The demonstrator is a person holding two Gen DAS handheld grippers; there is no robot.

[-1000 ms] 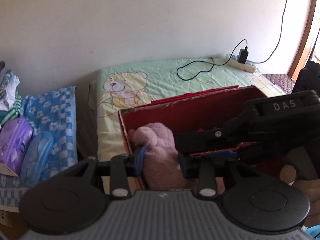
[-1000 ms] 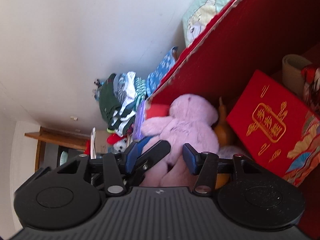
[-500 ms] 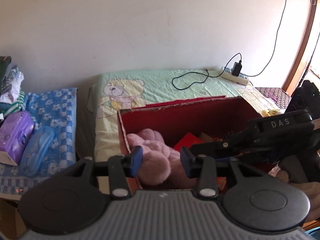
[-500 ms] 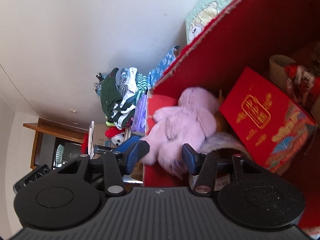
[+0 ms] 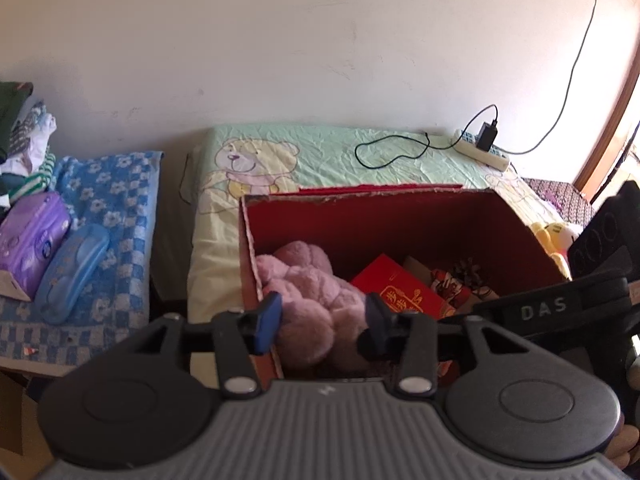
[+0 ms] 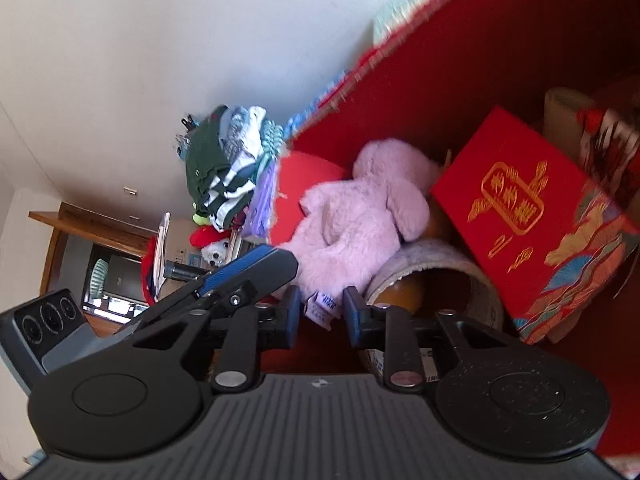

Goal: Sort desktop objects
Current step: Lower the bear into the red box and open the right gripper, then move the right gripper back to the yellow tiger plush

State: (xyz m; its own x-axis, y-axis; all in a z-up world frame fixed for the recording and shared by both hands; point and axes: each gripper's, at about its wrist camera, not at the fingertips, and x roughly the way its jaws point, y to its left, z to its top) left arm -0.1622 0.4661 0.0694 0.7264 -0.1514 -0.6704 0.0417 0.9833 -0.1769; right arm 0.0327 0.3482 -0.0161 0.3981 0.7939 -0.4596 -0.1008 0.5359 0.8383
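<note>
A pink plush toy [image 5: 312,292] lies in the left end of a red cardboard box [image 5: 360,196], next to a red gift box [image 5: 400,292] with gold print. My left gripper [image 5: 322,320] hovers over the near wall. Its jaws are opening, and the toy lies below them, untouched. In the right wrist view, my right gripper [image 6: 322,312] reaches into the box [image 6: 460,60]. Its jaws are closing around the tagged end of the plush toy [image 6: 360,208], with a thin gap showing at each pad. The left gripper's finger [image 6: 256,272] crosses just to the left.
A grey roll [image 6: 440,264] and an orange object [image 6: 400,292] lie under the toy. Left of the box, a blue checked cloth [image 5: 120,200] holds a purple pack [image 5: 32,240] and a blue case [image 5: 72,268]. A power strip [image 5: 480,152] and its cable lie on the bear sheet [image 5: 320,152]. Clothes [image 6: 224,168] are piled nearby.
The left gripper has drawn back and up from the plush toy and its jaws have widened. The right jaws have narrowed around the toy's tagged end. The toy has settled into the box.
</note>
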